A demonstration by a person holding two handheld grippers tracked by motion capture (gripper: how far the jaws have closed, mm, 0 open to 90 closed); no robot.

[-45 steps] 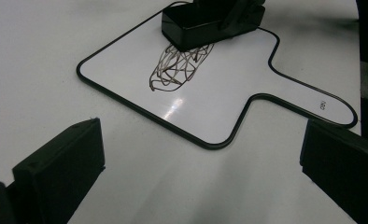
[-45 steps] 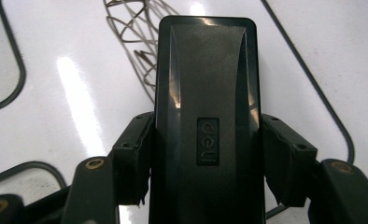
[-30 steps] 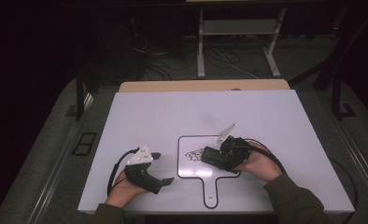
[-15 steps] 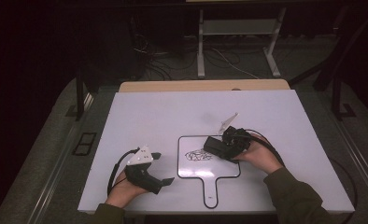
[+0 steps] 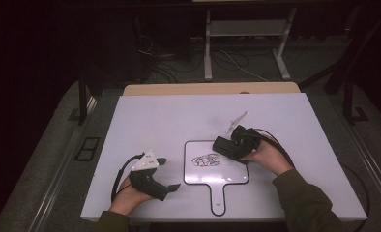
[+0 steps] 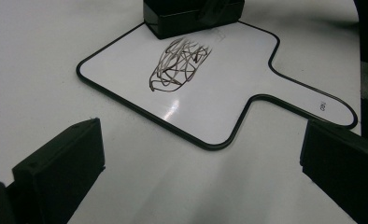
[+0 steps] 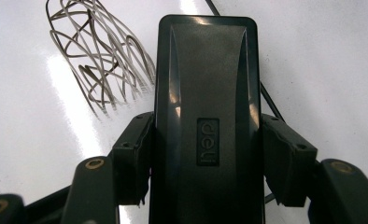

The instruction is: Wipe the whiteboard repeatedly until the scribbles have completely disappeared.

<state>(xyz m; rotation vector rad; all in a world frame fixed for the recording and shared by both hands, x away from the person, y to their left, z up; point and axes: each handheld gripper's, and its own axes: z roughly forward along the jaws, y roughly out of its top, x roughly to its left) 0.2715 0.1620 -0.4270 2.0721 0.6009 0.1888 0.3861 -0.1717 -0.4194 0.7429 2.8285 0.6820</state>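
The right gripper [image 5: 227,146] is pinching a black whiteboard eraser [image 7: 205,121] between its fingers, holding it over the upper right part of a small handled whiteboard [image 5: 232,175] lying on the white tabletop [image 5: 169,121], just beside a dark scribble [image 5: 206,160]. The left gripper [image 5: 167,174] is resting near the tabletop's front edge, left of the board, its fingers spread with nothing between them.

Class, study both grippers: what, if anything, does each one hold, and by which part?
The right gripper clamps the black eraser by its two long sides, near the camera end. The left gripper holds nothing; its jaws stand wide apart.
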